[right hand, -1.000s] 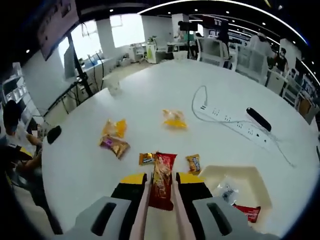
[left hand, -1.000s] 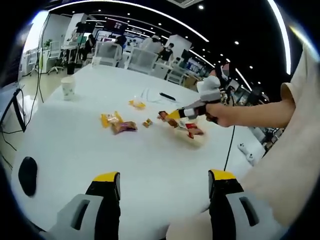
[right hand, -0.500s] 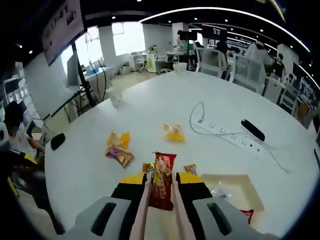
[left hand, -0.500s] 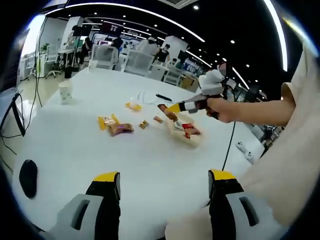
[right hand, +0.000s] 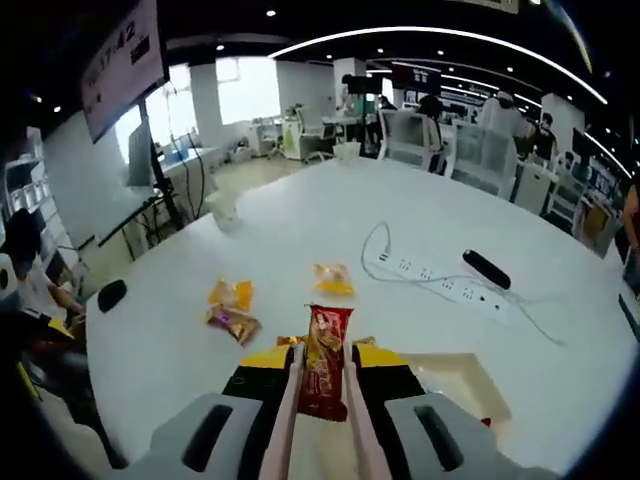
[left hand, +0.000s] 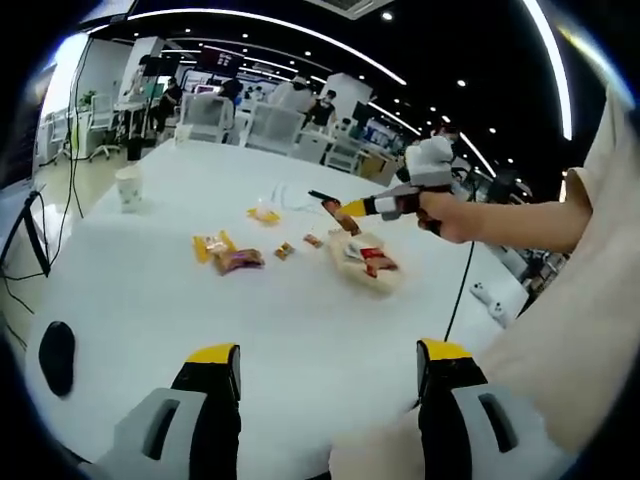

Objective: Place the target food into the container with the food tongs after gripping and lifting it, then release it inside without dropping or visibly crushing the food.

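Observation:
A red snack packet (right hand: 322, 362) is clamped between pink tongs (right hand: 285, 400) that my right gripper (right hand: 318, 372) squeezes; it hangs above the table. The left gripper view shows that right gripper (left hand: 352, 208) in a person's hand, carrying the packet (left hand: 333, 211) above the white container (left hand: 362, 264), which holds a red packet. The container's rim (right hand: 455, 368) peeks out right of my right jaws. My left gripper (left hand: 325, 372) is open and empty near the table's front edge. Loose snacks (left hand: 226, 252) lie on the table left of the container.
A white power strip (right hand: 430, 283) with its cable and a black remote (right hand: 488, 269) lie beyond the container. A paper cup (left hand: 128, 187) stands far left, a black mouse (left hand: 56, 354) near the front-left edge. Office chairs and people are behind the table.
My right gripper has risen with the red packet held in the tongs, moving up and away over the container. The left gripper stays still.

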Available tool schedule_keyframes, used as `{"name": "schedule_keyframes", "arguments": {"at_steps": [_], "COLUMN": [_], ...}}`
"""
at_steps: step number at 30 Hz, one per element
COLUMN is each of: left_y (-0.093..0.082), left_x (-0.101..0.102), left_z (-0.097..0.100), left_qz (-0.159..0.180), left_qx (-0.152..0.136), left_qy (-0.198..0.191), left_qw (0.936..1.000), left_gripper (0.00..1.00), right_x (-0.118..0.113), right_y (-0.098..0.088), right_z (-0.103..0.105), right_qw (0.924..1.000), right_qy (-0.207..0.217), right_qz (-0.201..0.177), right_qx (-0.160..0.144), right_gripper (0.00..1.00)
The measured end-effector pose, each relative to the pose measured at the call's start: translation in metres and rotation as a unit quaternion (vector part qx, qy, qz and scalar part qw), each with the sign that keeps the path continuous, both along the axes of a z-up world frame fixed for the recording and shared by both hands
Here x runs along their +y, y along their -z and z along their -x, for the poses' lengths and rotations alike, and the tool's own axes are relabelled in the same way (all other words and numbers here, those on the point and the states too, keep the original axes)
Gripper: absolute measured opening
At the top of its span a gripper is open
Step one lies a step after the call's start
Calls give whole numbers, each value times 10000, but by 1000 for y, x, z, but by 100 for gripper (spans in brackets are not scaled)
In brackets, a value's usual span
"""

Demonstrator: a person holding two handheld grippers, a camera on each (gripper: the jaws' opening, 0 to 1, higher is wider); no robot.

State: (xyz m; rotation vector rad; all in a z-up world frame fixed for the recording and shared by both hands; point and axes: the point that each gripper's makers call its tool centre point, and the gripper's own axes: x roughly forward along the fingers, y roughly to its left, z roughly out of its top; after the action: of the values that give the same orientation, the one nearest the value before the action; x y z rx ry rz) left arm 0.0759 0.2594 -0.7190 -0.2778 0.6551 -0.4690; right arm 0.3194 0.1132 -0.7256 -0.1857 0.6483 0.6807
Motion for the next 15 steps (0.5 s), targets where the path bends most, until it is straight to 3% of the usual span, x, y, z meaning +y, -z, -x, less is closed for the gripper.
{"name": "schedule_keyframes", "arguments": {"at_steps": [15], "left_y": [2], "left_x": [-6], "left_z": [1], "left_qz": [40], "left_qx": [8], "left_qy": [53], "left_qw": [10000], "left_gripper": [72], "right_x": [-15], "right_y": [-12], "right_z": [-5], "right_qw": [9996], "right_qy": [165], "right_qz": [-50], "right_qx": [-222], "right_gripper": [22]}}
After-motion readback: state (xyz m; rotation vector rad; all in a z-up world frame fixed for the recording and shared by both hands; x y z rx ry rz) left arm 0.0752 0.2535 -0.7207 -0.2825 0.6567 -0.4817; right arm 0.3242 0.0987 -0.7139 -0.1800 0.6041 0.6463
